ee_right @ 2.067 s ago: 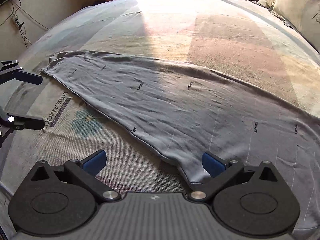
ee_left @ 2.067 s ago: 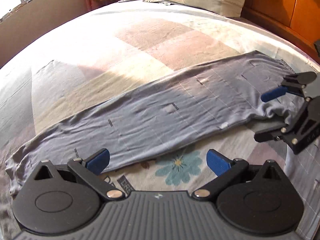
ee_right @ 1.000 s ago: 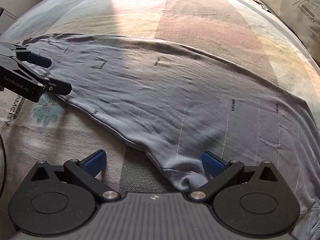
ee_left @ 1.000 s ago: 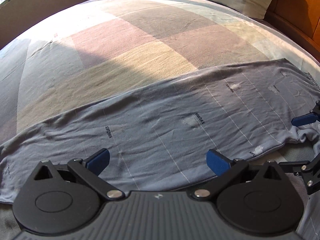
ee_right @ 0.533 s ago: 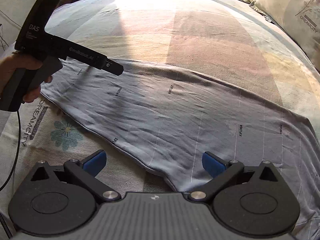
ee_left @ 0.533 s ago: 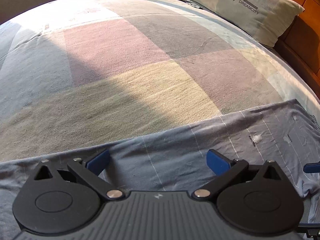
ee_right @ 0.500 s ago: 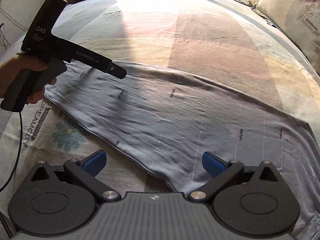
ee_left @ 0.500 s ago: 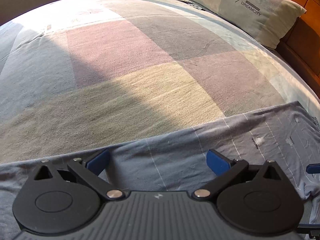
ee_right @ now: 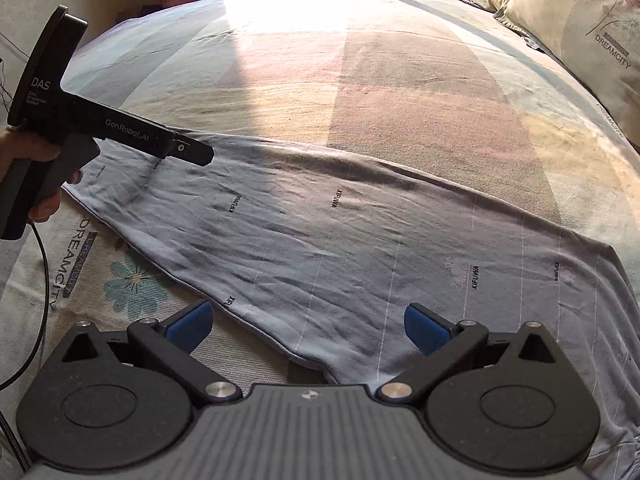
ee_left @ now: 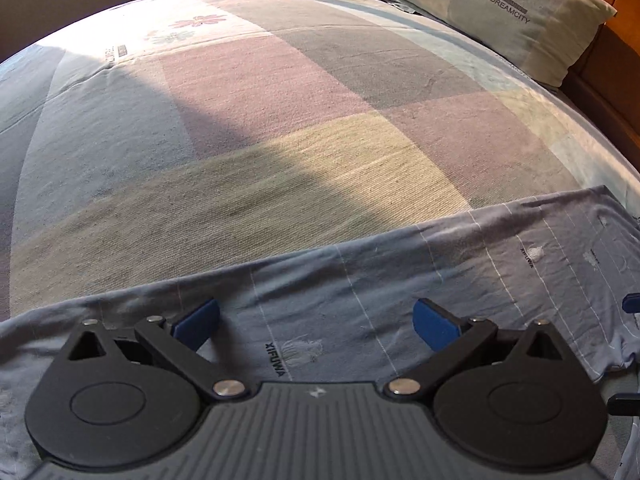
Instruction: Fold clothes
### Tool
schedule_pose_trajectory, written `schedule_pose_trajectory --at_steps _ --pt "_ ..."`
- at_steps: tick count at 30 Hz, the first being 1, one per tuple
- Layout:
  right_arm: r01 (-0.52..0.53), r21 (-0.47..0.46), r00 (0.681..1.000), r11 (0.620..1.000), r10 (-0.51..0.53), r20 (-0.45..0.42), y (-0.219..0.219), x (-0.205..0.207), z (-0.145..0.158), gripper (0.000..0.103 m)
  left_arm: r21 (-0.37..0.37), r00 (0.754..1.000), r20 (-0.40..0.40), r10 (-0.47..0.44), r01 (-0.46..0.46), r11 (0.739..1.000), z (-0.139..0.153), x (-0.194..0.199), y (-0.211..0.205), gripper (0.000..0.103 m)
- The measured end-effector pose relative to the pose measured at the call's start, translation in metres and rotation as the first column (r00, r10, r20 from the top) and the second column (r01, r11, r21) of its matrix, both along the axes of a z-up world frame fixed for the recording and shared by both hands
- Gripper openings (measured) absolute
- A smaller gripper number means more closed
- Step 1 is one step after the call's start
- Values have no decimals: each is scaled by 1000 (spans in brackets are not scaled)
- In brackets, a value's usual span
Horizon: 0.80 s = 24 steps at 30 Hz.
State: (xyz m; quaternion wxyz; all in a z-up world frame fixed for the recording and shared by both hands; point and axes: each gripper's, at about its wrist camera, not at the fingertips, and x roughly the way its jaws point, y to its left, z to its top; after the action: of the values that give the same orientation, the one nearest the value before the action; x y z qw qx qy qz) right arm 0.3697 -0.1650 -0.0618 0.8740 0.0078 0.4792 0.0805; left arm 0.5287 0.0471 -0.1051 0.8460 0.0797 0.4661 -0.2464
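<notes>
A grey-blue garment (ee_right: 360, 248) lies spread flat across the near part of a bed (ee_left: 280, 120), on a bedspread of pink, grey and tan blocks. It runs as a long band from one side to the other, lightly creased, with thin pale lines and small "XIFUWA" prints.

The left gripper (ee_left: 316, 322) hangs over the garment with its blue pads wide apart and nothing between them; cloth shows in the gap, but whether the pads touch it cannot be told. In the right wrist view the same tool (ee_right: 120, 132) appears from the side, held by a hand (ee_right: 36, 176) at the garment's far left end, its tip above the cloth near the upper edge. A cable (ee_right: 40, 280) trails from its handle.

The right gripper (ee_right: 308, 326) is likewise spread open and empty, poised above the garment's near hem, where the edge curves down towards it. A pillow (ee_left: 500, 12) marked "DREAMCITY" sits at the head of the bed.
</notes>
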Motion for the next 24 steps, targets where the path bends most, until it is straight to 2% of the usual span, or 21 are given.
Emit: schedule_pose_trajectory --at_steps 4,6,9,12,15,17,20,24 --pt "-20 -13 1000 1000 20 2 1 3 1 103 20 999 48 17 -18 1000 16 4 14 102" --pt "-34 -19 999 999 34 6 2 5 2 103 0 999 35 29 -29 1000 23 5 28 102" --pt "-43 -24 999 999 43 14 3 10 4 103 -11 997 -20 74 -75 997 16 9 53 102" --pt "-31 -15 999 999 31 19 4 17 6 103 39 988 -23 154 -153 987 5 15 74 102" --pt "-32 -19 999 999 32 17 8 19 5 103 108 983 60 173 -179 978 13 17 84 102" --pt "-57 -19 998 998 58 24 12 19 6 103 89 979 80 186 -193 977 26 12 92 102" --pt "-94 -9 995 996 94 34 19 28 8 103 58 978 68 196 -200 978 40 -4 103 102" --pt "-133 47 988 990 128 90 32 64 12 103 50 969 60 238 -241 969 46 -37 116 102"
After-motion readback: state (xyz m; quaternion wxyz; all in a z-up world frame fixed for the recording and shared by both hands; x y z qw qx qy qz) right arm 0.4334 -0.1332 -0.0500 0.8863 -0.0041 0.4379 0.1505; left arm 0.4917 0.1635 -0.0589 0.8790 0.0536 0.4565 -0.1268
